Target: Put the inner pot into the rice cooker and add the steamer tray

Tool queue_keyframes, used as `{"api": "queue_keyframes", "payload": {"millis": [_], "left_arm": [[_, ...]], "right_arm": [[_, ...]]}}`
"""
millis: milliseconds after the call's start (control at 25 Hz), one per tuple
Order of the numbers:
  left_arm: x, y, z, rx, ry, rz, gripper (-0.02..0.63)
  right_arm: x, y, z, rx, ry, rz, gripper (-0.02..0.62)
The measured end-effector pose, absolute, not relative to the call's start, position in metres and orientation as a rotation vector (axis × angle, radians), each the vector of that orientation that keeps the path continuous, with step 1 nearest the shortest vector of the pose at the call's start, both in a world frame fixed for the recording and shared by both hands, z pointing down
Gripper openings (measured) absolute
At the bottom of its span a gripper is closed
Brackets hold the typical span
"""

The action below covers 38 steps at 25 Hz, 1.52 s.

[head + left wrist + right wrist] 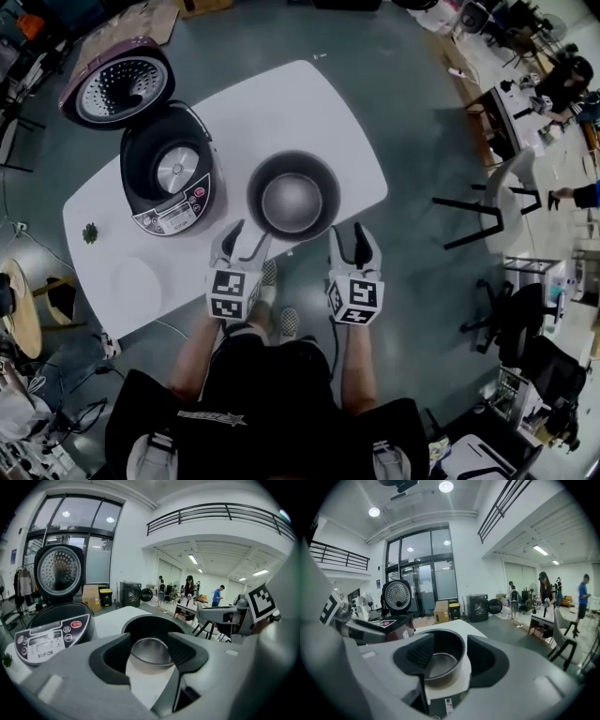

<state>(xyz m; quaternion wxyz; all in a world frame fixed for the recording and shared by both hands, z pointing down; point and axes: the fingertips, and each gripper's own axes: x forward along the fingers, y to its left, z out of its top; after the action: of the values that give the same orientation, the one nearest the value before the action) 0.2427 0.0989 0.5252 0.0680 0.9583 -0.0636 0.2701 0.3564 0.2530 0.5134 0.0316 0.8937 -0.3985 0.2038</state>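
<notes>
Dark metal inner pot (293, 199) stood on the white table (281, 103), just right of the open rice cooker (169, 178), not yet lifted. Left gripper (246, 239) and right gripper (352, 242) both gaped wide and empty near its front rim; next, each probably needed to clamp that rim

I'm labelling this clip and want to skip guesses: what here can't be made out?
- Head view: pale round shape on the table, white on white; steamer tray or not, cannot tell.
- Head view: small green thing near the table's left edge, too small to identify.
- Left gripper view: rice cooker cavity, hidden behind its own front wall.
</notes>
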Motion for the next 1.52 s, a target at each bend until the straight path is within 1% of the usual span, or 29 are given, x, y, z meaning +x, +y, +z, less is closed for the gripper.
{"api": "queue_keyframes", "payload": {"millis": [80, 120, 200, 600, 960, 1040, 1120, 1200, 1320, 1520], "left_arm": [[0.248, 0.095, 0.539, 2.846, -0.185, 0.836, 0.272], [0.251, 0.094, 0.545, 2.831, -0.183, 0.847, 0.283], [0.256, 0.091, 0.556, 2.809, -0.174, 0.877, 0.294], [0.269, 0.070, 0.607, 2.763, -0.150, 0.989, 0.299], [0.273, 0.067, 0.630, 2.734, -0.136, 1.062, 0.299], [0.274, 0.069, 0.631, 2.730, -0.124, 1.067, 0.268], [0.275, 0.069, 0.631, 2.728, -0.129, 1.067, 0.258], [0.276, 0.069, 0.629, 2.733, -0.143, 1.055, 0.253], [0.278, 0.069, 0.626, 2.762, -0.171, 1.065, 0.247], [0.280, 0.072, 0.615, 2.775, -0.186, 1.032, 0.240]], "right_arm": [[0.360, 0.246, 0.528, 2.740, -1.220, 0.672, 0.229], [0.362, 0.243, 0.534, 2.735, -1.216, 0.694, 0.239], [0.365, 0.240, 0.545, 2.728, -1.199, 0.732, 0.239], [0.379, 0.236, 0.601, 2.703, -1.126, 0.877, 0.239], [0.383, 0.226, 0.619, 2.670, -1.129, 0.939, 0.235], [0.385, 0.227, 0.621, 2.666, -1.114, 0.944, 0.169], [0.386, 0.226, 0.621, 2.658, -1.113, 0.943, 0.138], [0.387, 0.225, 0.620, 2.656, -1.114, 0.945, 0.138], [0.388, 0.227, 0.620, 2.663, -1.094, 0.955, 0.121], [0.390, 0.230, 0.616, 2.666, -1.075, 0.972, 0.119]]}}
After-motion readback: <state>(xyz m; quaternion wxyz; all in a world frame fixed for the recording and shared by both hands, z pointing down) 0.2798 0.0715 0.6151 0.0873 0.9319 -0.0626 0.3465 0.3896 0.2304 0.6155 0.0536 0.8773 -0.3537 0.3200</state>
